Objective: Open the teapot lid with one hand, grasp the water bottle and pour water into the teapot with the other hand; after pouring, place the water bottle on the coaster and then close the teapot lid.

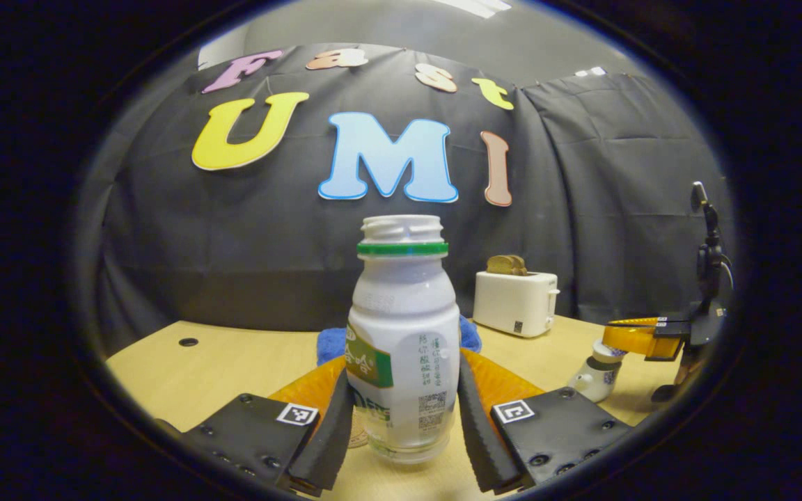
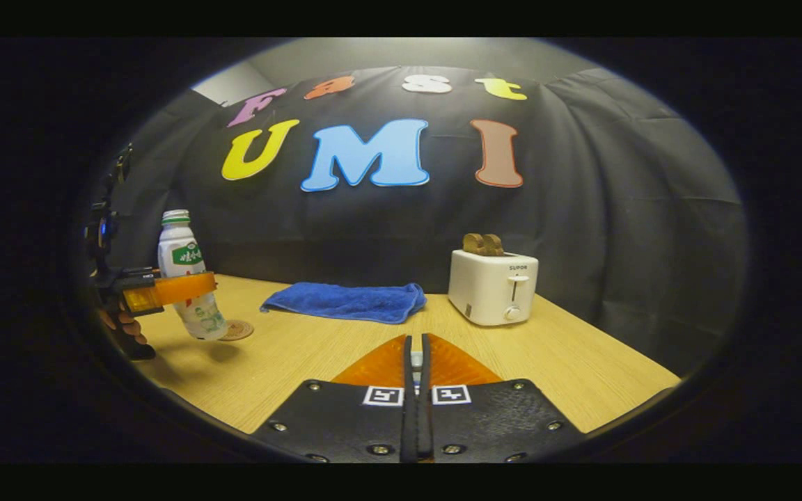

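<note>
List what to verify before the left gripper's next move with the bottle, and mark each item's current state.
1. Left gripper fingers press both sides of the water bottle: ok.
2. Bottle mouth uncapped: ok.
3. Bottle close to upright, nothing spilling: ok.
4. Coaster lies uncovered on the table beside the bottle's base: ok.
5. Right gripper is shut at the top of the teapot: ok.
6. Teapot lid lifted clear of the opening: cannot tell.
</note>
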